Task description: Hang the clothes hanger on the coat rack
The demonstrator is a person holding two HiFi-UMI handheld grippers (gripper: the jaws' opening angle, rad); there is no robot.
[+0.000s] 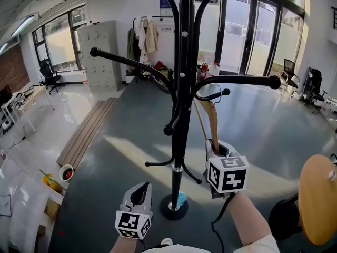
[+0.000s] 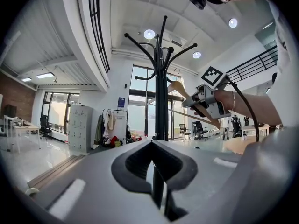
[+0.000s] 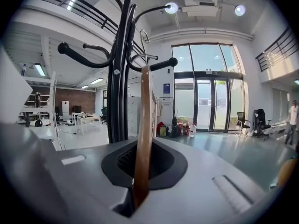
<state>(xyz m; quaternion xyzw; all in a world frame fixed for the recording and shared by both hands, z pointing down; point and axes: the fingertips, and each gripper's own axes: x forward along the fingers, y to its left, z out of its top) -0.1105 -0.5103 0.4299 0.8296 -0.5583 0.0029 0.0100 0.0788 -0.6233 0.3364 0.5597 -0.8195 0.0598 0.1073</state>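
Right gripper (image 1: pixel 218 149) clamps slim wooden hanger (image 3: pixel 142 125).

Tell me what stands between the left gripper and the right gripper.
In the head view, the coat rack's pole stands between the left gripper and the right gripper.

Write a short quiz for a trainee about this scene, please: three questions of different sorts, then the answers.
1. True or false: the left gripper holds the wooden hanger.
2. The coat rack is: A white, B black, C red.
3. In the head view, on which side of the rack's pole is the right gripper?
Key: 1 false, the right gripper grips it; 2 B; 3 right.
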